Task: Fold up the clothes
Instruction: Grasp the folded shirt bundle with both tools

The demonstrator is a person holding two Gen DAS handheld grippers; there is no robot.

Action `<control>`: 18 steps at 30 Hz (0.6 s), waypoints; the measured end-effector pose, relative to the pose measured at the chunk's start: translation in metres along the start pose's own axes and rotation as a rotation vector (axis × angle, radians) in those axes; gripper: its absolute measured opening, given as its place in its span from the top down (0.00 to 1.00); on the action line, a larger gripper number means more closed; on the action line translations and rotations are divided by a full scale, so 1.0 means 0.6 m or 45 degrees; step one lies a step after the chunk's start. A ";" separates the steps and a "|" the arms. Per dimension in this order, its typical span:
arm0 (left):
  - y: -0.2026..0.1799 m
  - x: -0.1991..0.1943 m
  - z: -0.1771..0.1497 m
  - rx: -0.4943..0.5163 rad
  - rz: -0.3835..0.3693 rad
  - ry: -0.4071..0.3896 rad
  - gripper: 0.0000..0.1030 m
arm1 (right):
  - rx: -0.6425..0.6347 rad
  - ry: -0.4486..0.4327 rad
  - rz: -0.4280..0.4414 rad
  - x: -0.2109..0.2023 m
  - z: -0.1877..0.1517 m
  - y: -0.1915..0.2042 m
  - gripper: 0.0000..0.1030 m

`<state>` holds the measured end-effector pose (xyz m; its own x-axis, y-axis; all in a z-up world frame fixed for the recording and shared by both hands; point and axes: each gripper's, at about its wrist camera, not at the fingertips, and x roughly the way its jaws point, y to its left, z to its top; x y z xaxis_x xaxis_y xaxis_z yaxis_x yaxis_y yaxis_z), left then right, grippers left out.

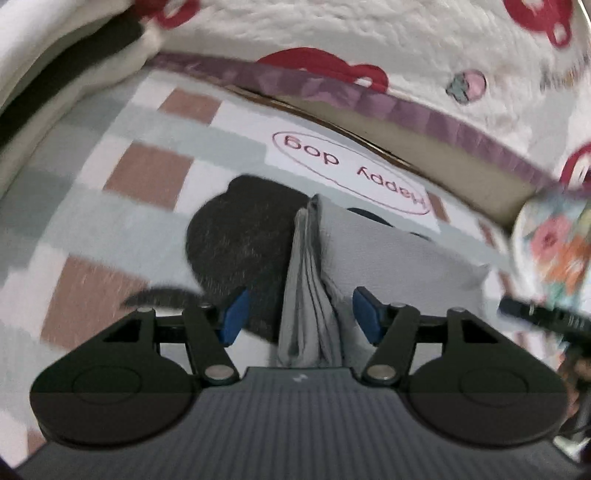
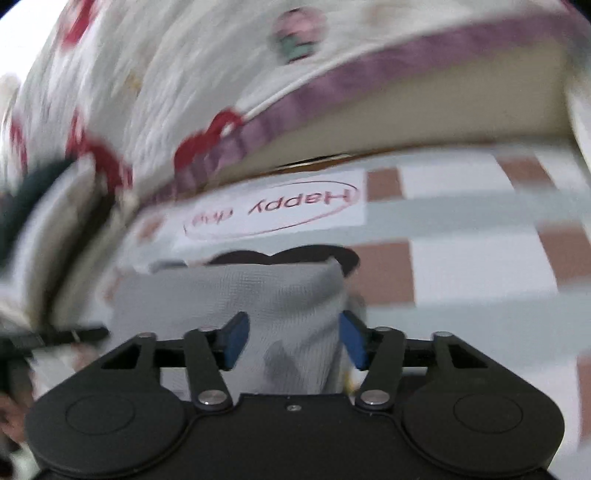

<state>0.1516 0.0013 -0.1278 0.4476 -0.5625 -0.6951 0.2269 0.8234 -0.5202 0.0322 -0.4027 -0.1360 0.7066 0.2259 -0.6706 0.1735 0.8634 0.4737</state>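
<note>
A grey folded garment [image 1: 388,251] lies on a checked bedsheet [image 1: 122,236]. Its stacked fold edges [image 1: 306,314] run up between the blue pads [image 1: 234,317] of my left gripper [image 1: 300,317], which stands open with a gap on each side of the cloth. In the right wrist view the same grey garment [image 2: 221,291] lies under my right gripper [image 2: 294,342]. Its jaws are wide apart, with the cloth's corner between the pads [image 2: 352,341] and no visible pinch. The view is blurred.
The sheet carries a "Happy dog" label [image 1: 351,173] and a black printed patch [image 1: 240,236] beside the garment. A white quilt [image 1: 332,33] with red prints and a purple border [image 1: 424,114] rises behind. A floral cloth [image 1: 554,251] and the other gripper's dark tip [image 1: 546,317] are at the right edge.
</note>
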 end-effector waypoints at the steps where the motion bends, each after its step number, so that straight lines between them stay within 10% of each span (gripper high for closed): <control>1: 0.010 -0.001 -0.002 -0.051 -0.038 0.025 0.41 | 0.083 0.016 0.034 -0.015 -0.012 -0.013 0.40; 9: 0.029 0.029 -0.008 -0.133 -0.085 0.035 0.41 | 0.260 0.213 0.002 -0.058 -0.143 0.011 0.40; 18: 0.026 0.060 -0.020 -0.096 -0.132 0.043 0.41 | 0.653 0.062 0.210 -0.037 -0.160 -0.008 0.40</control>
<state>0.1607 -0.0071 -0.1667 0.3956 -0.6477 -0.6511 0.2042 0.7532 -0.6252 -0.0501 -0.3683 -0.1782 0.7224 0.3711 -0.5834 0.3840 0.4864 0.7848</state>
